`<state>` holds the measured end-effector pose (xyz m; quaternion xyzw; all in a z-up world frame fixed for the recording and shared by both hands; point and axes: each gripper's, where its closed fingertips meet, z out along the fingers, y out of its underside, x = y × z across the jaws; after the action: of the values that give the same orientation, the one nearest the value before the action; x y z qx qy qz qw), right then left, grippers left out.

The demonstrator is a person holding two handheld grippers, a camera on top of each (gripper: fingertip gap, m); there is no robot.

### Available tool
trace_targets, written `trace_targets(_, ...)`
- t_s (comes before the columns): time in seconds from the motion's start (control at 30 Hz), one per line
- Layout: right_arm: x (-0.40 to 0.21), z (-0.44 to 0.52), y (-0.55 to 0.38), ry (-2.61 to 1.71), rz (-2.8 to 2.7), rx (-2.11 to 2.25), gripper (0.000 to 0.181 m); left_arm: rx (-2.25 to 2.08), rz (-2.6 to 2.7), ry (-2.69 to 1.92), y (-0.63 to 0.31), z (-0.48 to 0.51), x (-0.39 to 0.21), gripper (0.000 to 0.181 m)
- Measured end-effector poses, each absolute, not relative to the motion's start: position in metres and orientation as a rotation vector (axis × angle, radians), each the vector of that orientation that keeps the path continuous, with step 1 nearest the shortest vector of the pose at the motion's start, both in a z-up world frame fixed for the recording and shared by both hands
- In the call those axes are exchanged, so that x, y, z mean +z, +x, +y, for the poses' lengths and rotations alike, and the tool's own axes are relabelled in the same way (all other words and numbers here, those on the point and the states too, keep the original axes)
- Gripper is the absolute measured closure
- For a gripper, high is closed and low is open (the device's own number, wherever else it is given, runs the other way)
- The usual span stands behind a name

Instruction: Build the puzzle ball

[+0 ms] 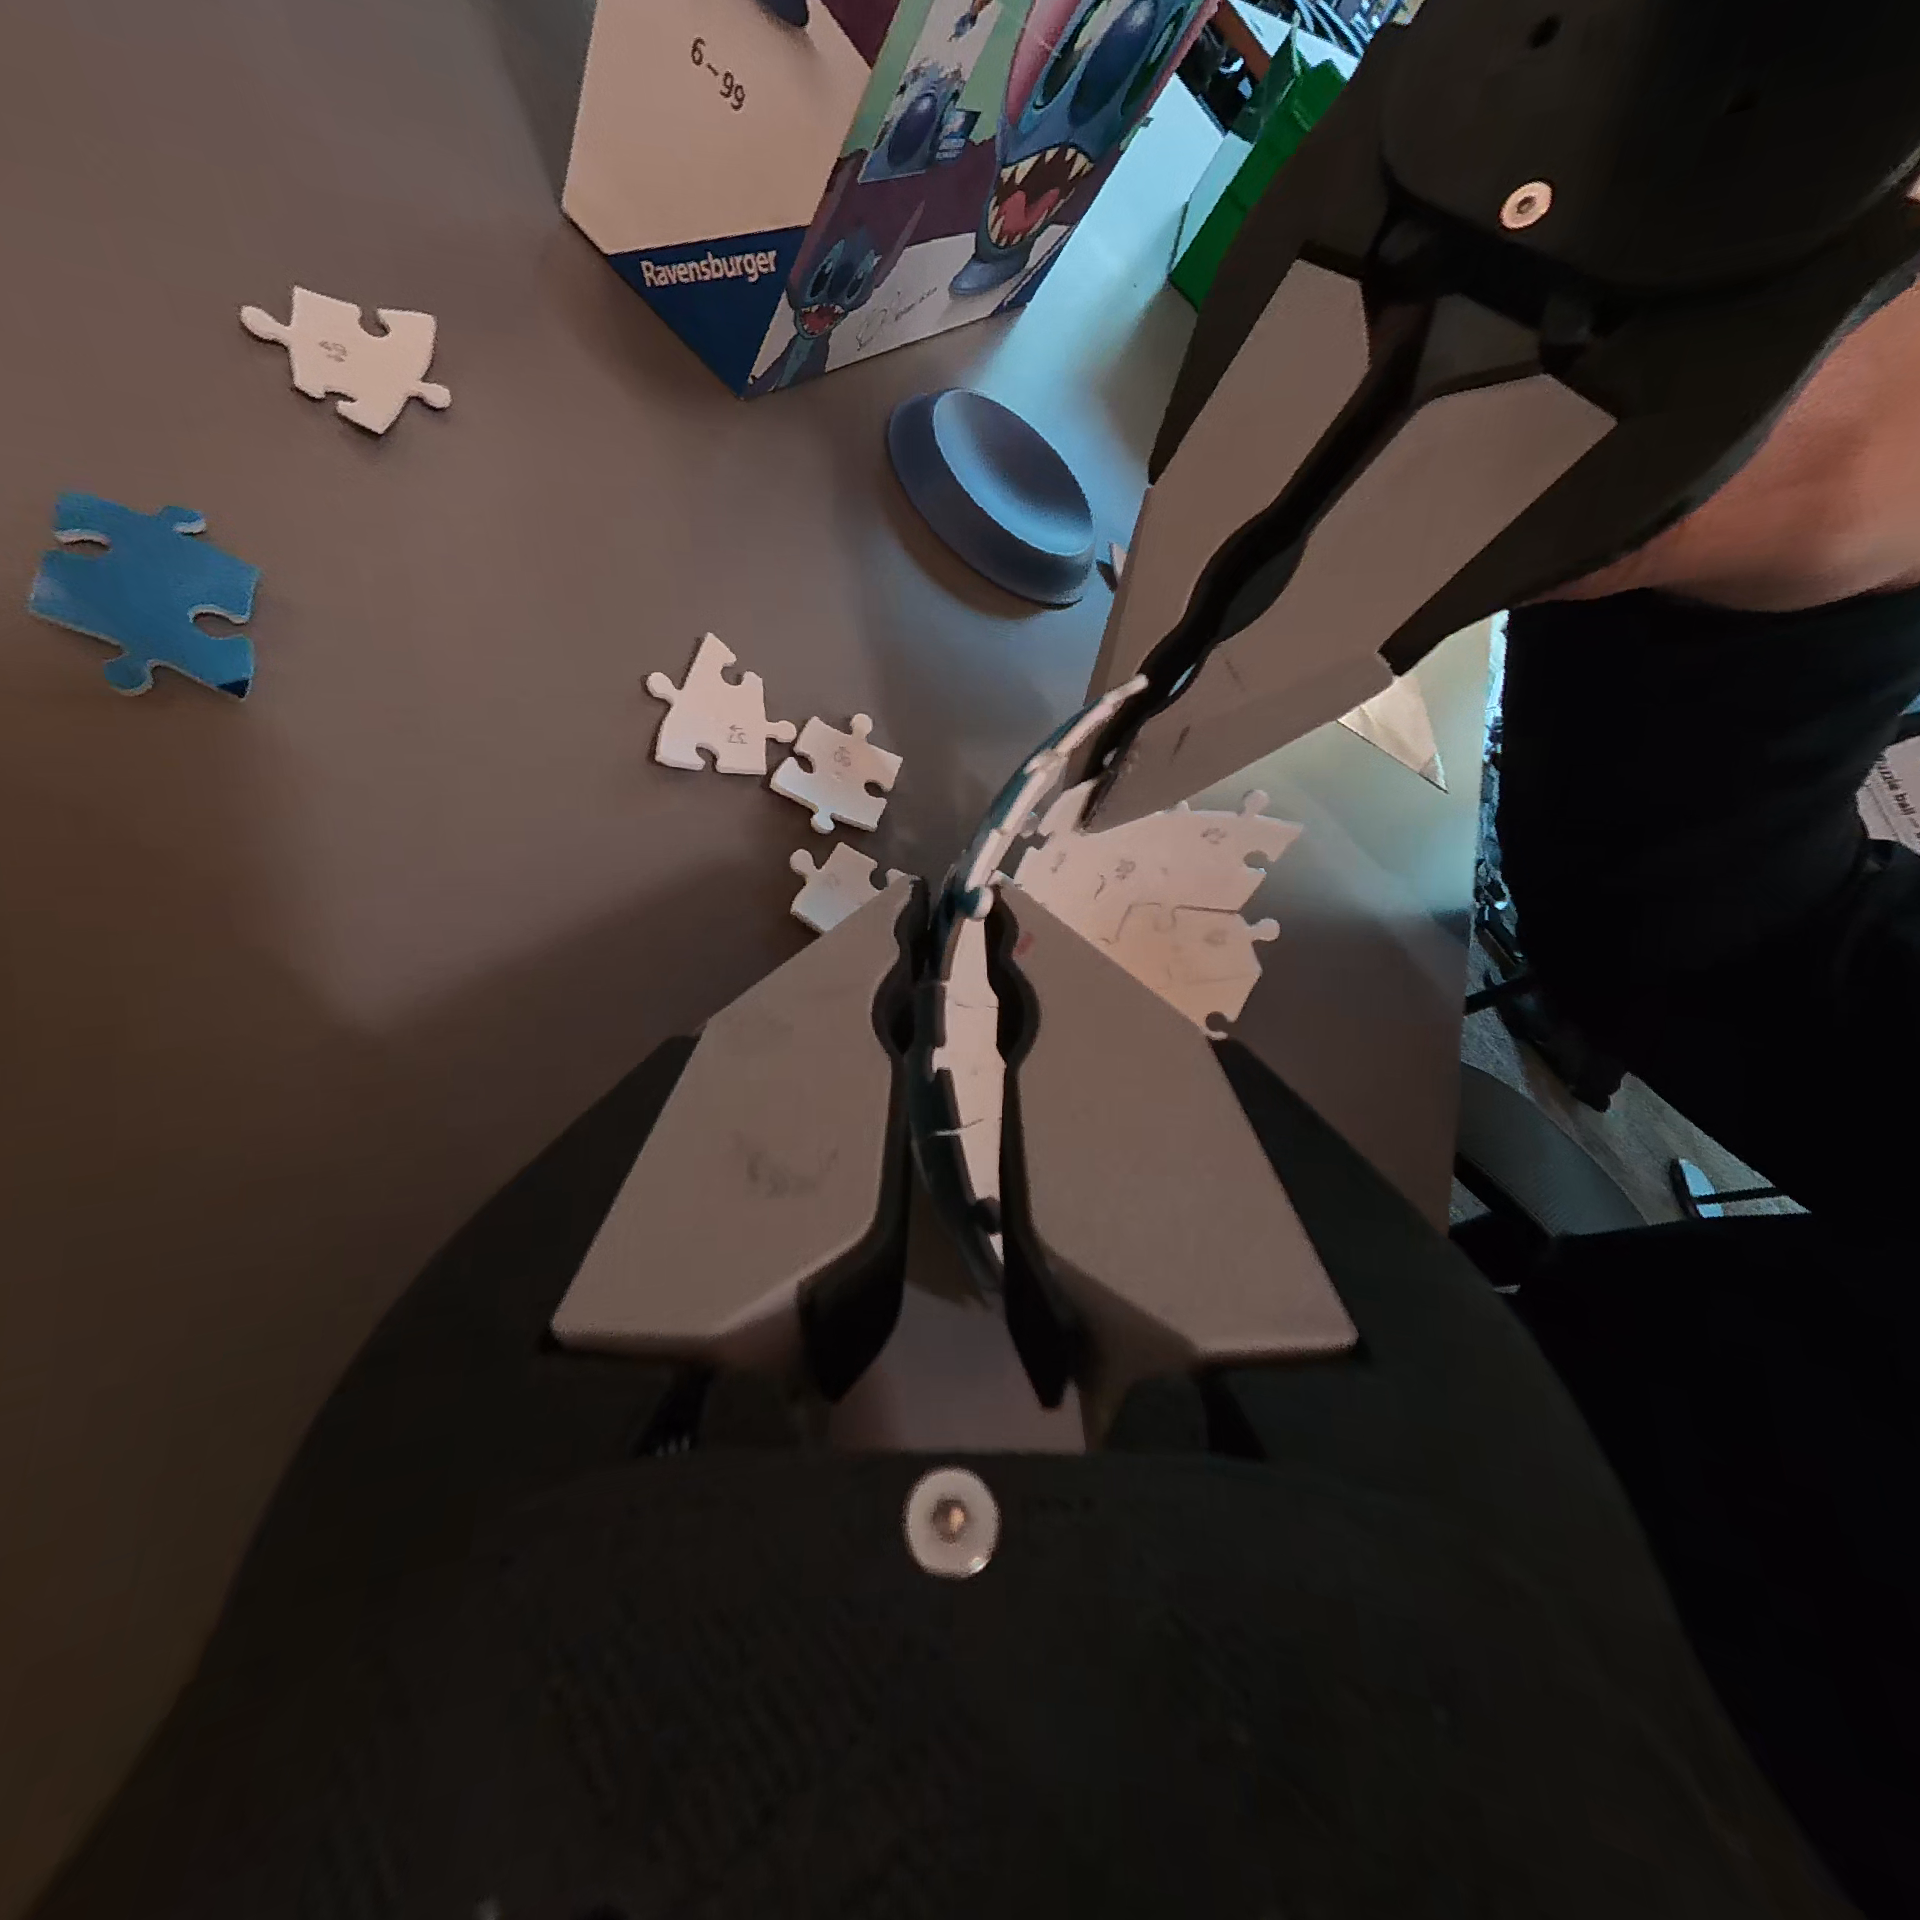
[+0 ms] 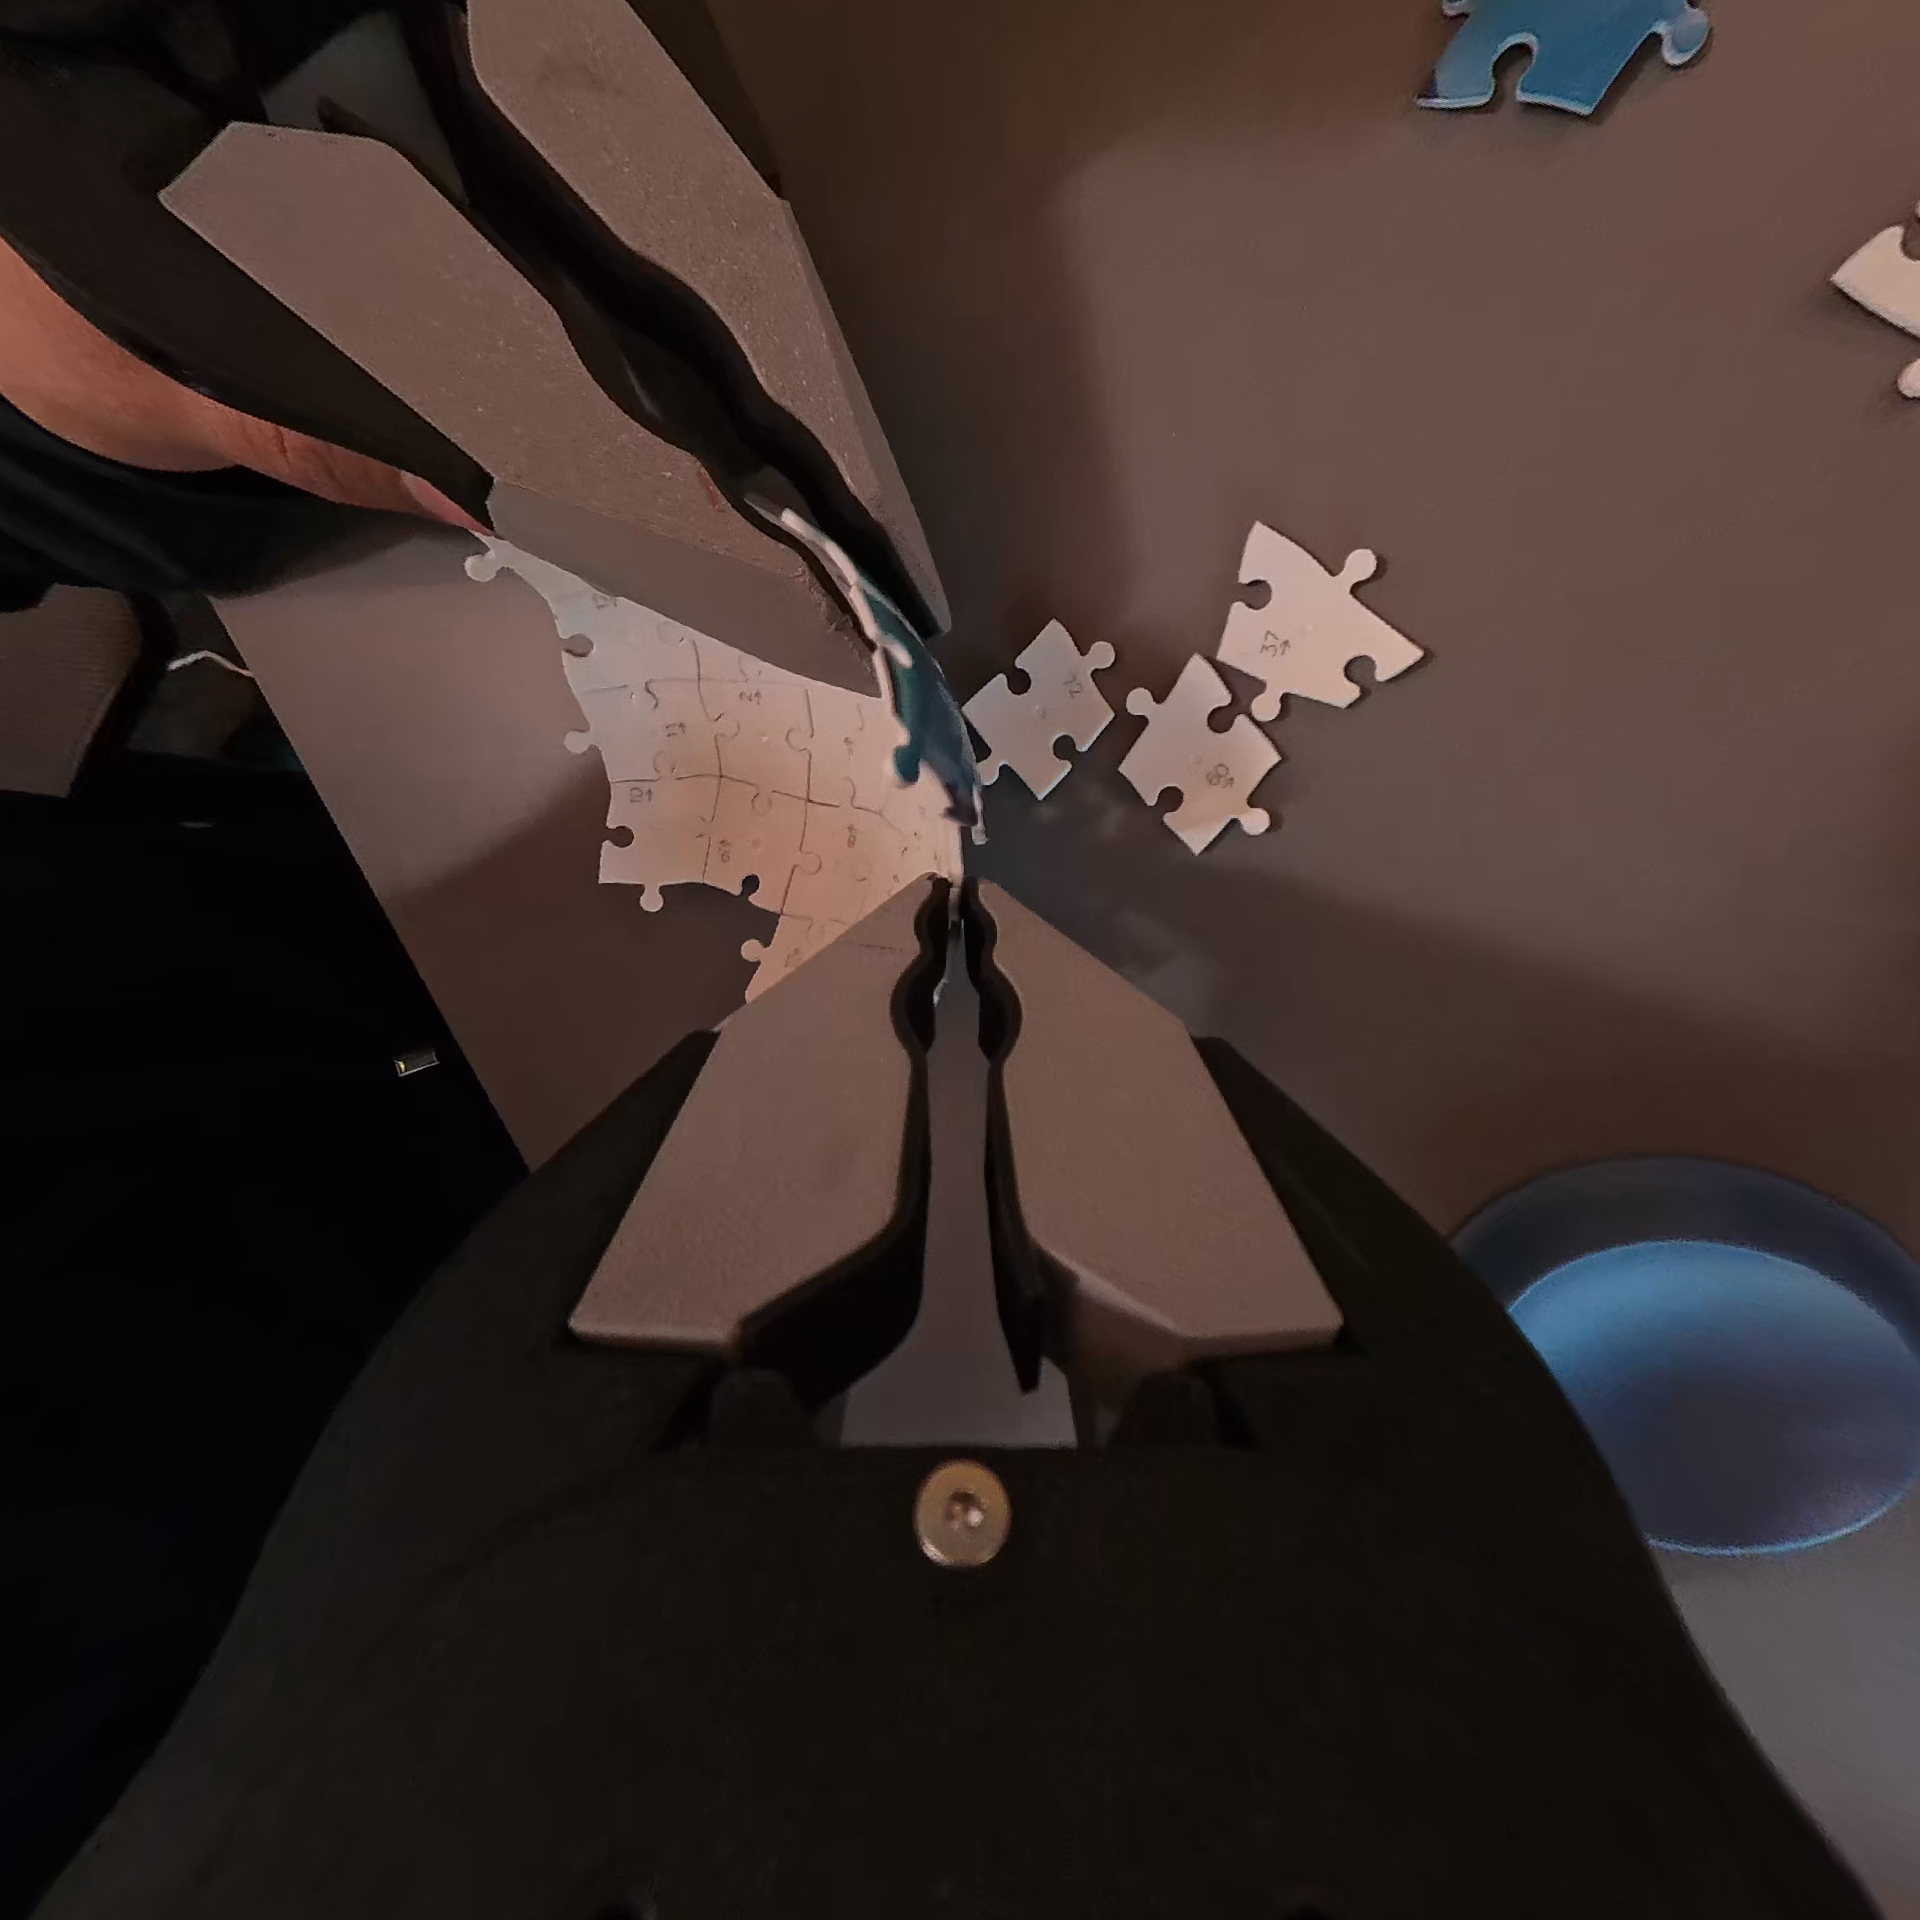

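A curved section of joined puzzle pieces (image 1: 1174, 894), white inside and blue outside, is held above the grey table (image 1: 468, 831). My left gripper (image 1: 956, 909) is shut on its edge, with the pieces running back between the fingers. My right gripper (image 1: 1101, 779) comes in from the upper right and is shut on the same section's rim, just beyond. In the right wrist view the section (image 2: 727, 769) spreads to the left. My right gripper (image 2: 954, 894) pinches its lower edge. My left gripper (image 2: 909, 644) grips the blue rim from the upper left.
Loose white pieces (image 1: 717, 717) (image 1: 836, 774) (image 1: 343, 358) and a blue piece (image 1: 145, 592) lie on the table. A round blue stand (image 1: 997, 499) sits beside the puzzle box (image 1: 831, 177). The table edge (image 1: 1455, 1039) is on the right, with a person's arm (image 1: 1766, 468) behind. The gap from one gripper's tips to the other's is roughly 4 cm.
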<state>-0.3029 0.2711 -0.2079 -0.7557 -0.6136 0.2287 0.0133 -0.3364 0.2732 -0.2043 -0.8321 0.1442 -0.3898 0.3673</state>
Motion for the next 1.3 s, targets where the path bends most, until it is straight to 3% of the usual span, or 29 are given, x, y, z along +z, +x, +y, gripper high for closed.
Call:
trace_targets(0.4, -0.215, 0.269, -0.313, -2.326, -1.929, 0.859, 0.181, -0.963, 0.298, -2.195, -0.343, 0.268, -0.214, 0.177)
trace_targets(1.0, -0.223, 0.260, -0.312, -2.290, -1.996, 0.908, 0.181, -0.969, 0.477, -2.216, -0.342, 0.265, -0.187, 0.155)
trace_targets(1.23, -0.228, 0.261, -0.310, -2.316, -1.990, 0.933, 0.181, -0.992, 0.589, -2.303, -0.334, 0.275, -0.205, 0.142)
trace_targets(1.3, -0.229, 0.261, -0.309, -2.317, -1.985, 0.939, 0.181, -1.007, 0.645, -2.346, -0.331, 0.272, -0.216, 0.146)
